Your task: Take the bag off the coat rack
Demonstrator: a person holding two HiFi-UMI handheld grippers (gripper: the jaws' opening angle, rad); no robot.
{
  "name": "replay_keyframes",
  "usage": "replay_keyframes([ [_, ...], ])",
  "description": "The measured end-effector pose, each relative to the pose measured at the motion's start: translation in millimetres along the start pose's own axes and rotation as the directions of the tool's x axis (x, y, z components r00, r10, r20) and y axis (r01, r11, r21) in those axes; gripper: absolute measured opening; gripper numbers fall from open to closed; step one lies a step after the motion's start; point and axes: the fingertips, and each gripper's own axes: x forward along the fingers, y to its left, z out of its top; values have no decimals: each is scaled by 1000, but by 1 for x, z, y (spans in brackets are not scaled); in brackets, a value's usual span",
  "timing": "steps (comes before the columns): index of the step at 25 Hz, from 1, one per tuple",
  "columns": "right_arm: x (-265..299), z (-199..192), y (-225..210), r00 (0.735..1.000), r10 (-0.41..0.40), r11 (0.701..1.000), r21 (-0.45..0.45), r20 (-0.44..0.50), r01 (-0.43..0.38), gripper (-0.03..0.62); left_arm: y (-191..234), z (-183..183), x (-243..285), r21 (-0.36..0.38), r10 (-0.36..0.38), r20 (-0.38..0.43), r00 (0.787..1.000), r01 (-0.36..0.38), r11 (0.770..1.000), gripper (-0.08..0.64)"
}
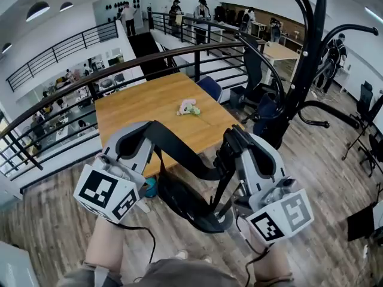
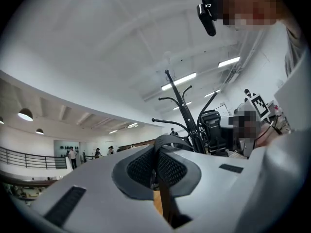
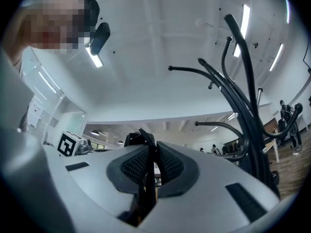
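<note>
A black bag (image 1: 192,207) hangs by its strap (image 1: 182,154) between my two grippers, low over the wooden floor and apart from the coat rack. My left gripper (image 1: 151,126) is shut on one end of the strap (image 2: 170,141), which loops out past its pads. My right gripper (image 1: 230,137) is shut on the other end of the strap (image 3: 144,144). The black coat rack (image 1: 309,52) stands at the right, behind the right gripper, with bare curved arms. That same coat rack (image 2: 182,111) rises beyond the left gripper (image 2: 156,168), and the coat rack (image 3: 249,98) stands right of the right gripper (image 3: 150,165).
A wooden table (image 1: 149,109) stands just ahead with a small pink and green object (image 1: 189,107) on it. A blue chair (image 1: 210,87) and black office chairs (image 1: 254,70) stand behind it. A black railing (image 1: 90,79) runs along the left. A teal object (image 1: 149,188) lies on the floor.
</note>
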Motion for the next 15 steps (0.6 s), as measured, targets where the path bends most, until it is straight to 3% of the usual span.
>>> replay_keyframes([
  [4, 12, -16, 30, 996, 79, 996, 45, -30, -77, 46, 23, -10, -42, 9, 80, -50, 996, -79, 997, 15],
  [8, 18, -54, 48, 986, 154, 984, 103, -65, -147, 46, 37, -41, -80, -15, 153, -108, 982, -156, 988, 15],
  [15, 17, -97, 67, 967, 224, 961, 194, -121, -198, 46, 46, -79, -132, -71, 241, -202, 949, -260, 963, 15],
])
